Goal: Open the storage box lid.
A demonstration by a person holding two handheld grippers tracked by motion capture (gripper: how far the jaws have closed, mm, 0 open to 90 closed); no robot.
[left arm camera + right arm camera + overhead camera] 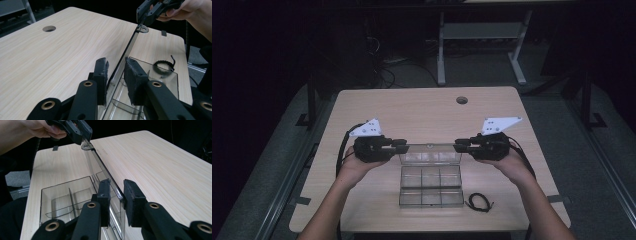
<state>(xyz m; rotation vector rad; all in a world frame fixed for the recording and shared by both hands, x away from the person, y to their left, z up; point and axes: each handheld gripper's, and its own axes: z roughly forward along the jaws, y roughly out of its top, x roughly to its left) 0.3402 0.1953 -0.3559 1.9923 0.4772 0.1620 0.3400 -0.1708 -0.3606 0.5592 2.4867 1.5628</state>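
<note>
On pale wood table (377, 107), dark room behind: clear box (430, 186), lid (430, 153) raised. Left gripper (401, 146), right gripper (460, 145) straddle lid ends, jaws apart, not clamped. Black cord (478, 202) beside box.

Dim high view, bg nearly black; gripper views brighter, sharp; near jaws slightly soft.

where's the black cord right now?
In the high view the black cord lies coiled on the table, near its front edge, just right of the clear compartment box and below the person's right forearm.
</note>
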